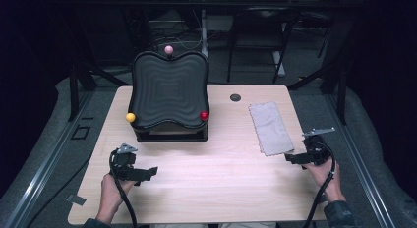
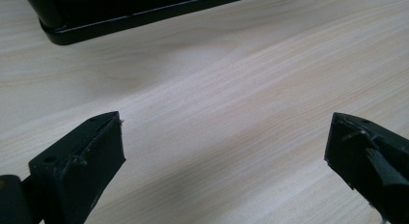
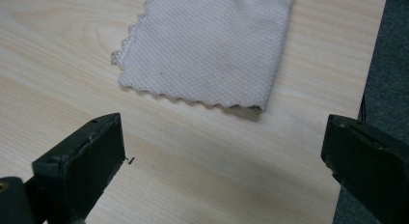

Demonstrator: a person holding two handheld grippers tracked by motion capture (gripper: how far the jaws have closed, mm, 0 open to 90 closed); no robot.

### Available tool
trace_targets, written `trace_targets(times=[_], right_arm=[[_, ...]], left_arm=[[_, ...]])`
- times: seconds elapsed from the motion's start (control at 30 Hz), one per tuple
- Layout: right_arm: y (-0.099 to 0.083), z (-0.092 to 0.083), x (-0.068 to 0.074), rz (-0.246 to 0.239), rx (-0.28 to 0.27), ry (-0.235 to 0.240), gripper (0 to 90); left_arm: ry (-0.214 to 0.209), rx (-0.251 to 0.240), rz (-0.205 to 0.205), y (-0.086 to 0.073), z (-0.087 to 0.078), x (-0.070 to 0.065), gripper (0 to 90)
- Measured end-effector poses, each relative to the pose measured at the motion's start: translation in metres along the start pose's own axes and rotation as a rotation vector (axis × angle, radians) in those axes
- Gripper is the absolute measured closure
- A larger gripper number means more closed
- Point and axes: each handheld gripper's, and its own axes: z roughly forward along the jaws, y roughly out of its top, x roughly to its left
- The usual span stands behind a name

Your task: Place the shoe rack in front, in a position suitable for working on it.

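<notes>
The right gripper (image 3: pixel 222 142) holds its jaws spread wide and empty, aimed at the cloth (image 3: pixel 212 50) lying flat just ahead at twelve o'clock, likely lined up to pinch its scalloped near edge. The left gripper (image 2: pixel 224 142), equally spread and empty, hovers over bare pale woodgrain table (image 2: pixel 241 89). The cloth is thin, beige and finely woven; at the left gripper's eleven o'clock sits a black rippled tray (image 1: pixel 169 88) with coloured knobs.
</notes>
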Motion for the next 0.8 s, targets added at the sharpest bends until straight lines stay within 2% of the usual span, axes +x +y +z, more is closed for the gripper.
trace_targets(times=[0.2, 0.37, 0.4, 0.43, 0.47, 0.5, 0.53, 0.57, 0.63, 0.8], right_arm=[[0.011, 0.002, 0.004, -0.032, -0.007, -0.011, 1.0], [0.014, 0.005, 0.006, -0.054, 0.001, -0.005, 1.1], [0.018, 0.006, 0.006, -0.066, -0.002, 0.0, 1.1], [0.021, 0.007, 0.008, -0.074, -0.001, -0.029, 0.8], [0.024, 0.008, 0.008, -0.082, 0.005, 0.005, 0.5], [0.024, 0.008, 0.008, -0.082, 0.005, 0.005, 0.5], [0.033, 0.01, 0.012, -0.091, -0.016, -0.038, 0.4], [0.037, 0.009, 0.013, -0.096, 0.019, -0.034, 0.1], [0.044, 0.016, 0.013, -0.096, 0.002, -0.034, 0.0], [0.06, 0.032, 0.008, -0.088, 0.007, -0.038, 0.0]], left_arm=[[-0.014, 0.006, 0.0, 0.004, 0.005, -0.002, 0.2], [-0.006, 0.013, 0.008, 0.006, 0.009, -0.003, 0.2], [-0.012, 0.026, 0.018, 0.005, 0.01, -0.004, 0.2], [-0.024, 0.026, 0.017, 0.004, 0.01, -0.003, 0.2], [-0.033, 0.027, 0.015, 0.003, 0.01, -0.003, 0.2], [-0.033, 0.027, 0.015, 0.003, 0.01, -0.003, 0.2], [-0.034, 0.028, 0.014, 0.001, 0.009, -0.002, 0.2], [-0.032, 0.034, 0.022, 0.0, 0.009, -0.002, 0.2], [-0.03, 0.037, 0.025, -0.001, 0.009, -0.002, 0.2], [-0.041, 0.033, 0.024, -0.001, 0.008, 0.001, 0.2]])
